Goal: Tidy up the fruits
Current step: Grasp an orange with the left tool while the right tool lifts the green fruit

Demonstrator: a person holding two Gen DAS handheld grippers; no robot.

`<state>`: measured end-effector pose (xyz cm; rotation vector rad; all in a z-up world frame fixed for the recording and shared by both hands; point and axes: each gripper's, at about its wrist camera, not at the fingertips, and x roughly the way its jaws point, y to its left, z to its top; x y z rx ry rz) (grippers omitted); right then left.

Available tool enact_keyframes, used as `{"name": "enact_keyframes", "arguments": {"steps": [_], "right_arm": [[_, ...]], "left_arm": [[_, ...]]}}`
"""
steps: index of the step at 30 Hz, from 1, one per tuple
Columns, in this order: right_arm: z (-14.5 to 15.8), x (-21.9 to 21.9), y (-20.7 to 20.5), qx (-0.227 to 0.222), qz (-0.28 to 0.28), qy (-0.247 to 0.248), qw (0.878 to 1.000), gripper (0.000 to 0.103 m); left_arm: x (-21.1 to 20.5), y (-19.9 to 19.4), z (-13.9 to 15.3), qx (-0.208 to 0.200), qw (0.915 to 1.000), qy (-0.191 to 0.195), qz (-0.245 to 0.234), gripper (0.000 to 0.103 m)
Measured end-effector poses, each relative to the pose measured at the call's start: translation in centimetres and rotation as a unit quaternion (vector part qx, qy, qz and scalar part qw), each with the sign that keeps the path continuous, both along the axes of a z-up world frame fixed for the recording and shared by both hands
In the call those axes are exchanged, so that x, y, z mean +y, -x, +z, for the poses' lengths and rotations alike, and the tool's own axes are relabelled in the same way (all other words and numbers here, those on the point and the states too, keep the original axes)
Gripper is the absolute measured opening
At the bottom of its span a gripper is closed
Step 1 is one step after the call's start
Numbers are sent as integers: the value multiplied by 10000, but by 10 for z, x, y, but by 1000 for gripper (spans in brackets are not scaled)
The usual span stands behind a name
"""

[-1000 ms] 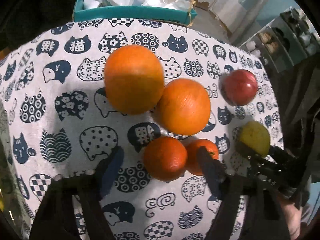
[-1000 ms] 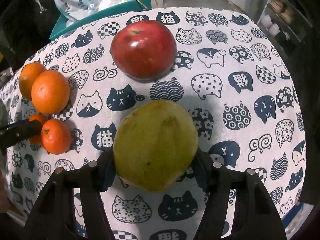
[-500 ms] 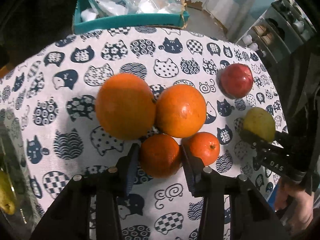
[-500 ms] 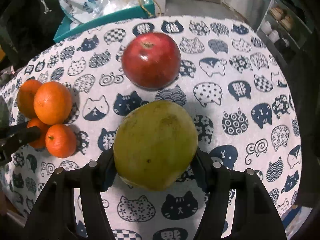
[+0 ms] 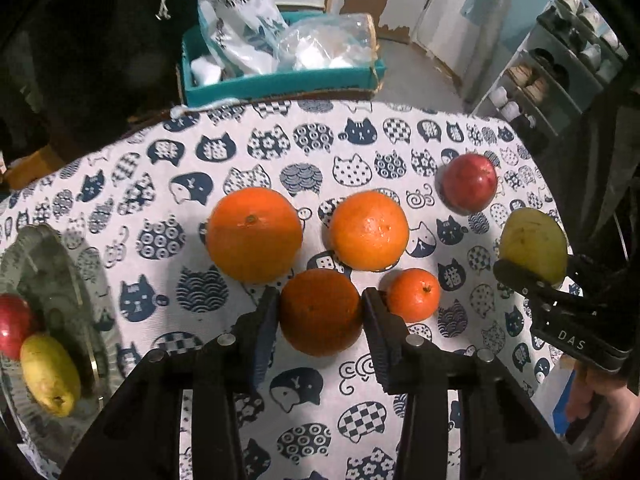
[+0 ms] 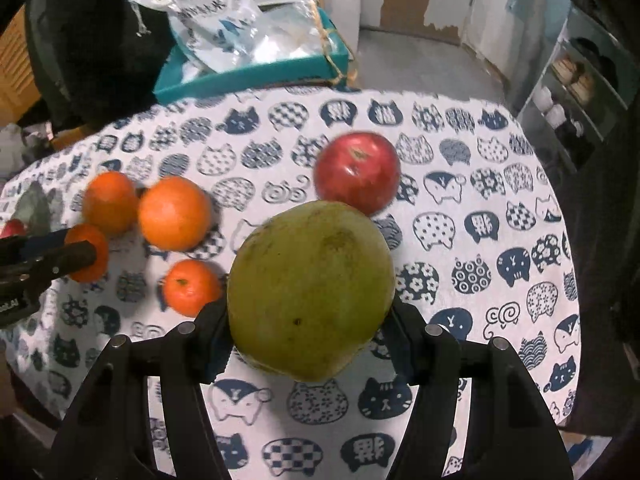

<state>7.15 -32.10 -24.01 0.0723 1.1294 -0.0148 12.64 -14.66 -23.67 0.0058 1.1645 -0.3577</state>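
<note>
While both claws hold fruit, a few things can go wrong. The left claw is clamped on a dark orange in the low middle of the left view. The right claw is clamped on a green pear in the middle of the right view. Both fruits look lifted a little off the cloth.

The pear is fat and round, and the pads touch only its low sides. It may slip out if the hand tips or shakes, and then it could roll off the table edge at the right of the frame.

The dark orange sits very near a small orange and just below two big oranges. A sideways swing could bump them and send them rolling across the cloth.

A glass plate with a red apple and a yellow pear shows at the left edge of the left view. I think fruit goes there. A fruit dropped from too high may knock those two off, or bounce out. Another red apple lies behind the green pear.
</note>
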Motion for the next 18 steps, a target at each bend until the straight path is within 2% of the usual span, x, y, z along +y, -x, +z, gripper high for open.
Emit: {"name": "enact_keyframes", "arguments": {"steps": [18], "right_arm": [[74, 42, 8, -773, 324, -95, 9964, 64]], "left_arm": [[41, 27, 64, -742, 9969, 14, 252, 42]]}}
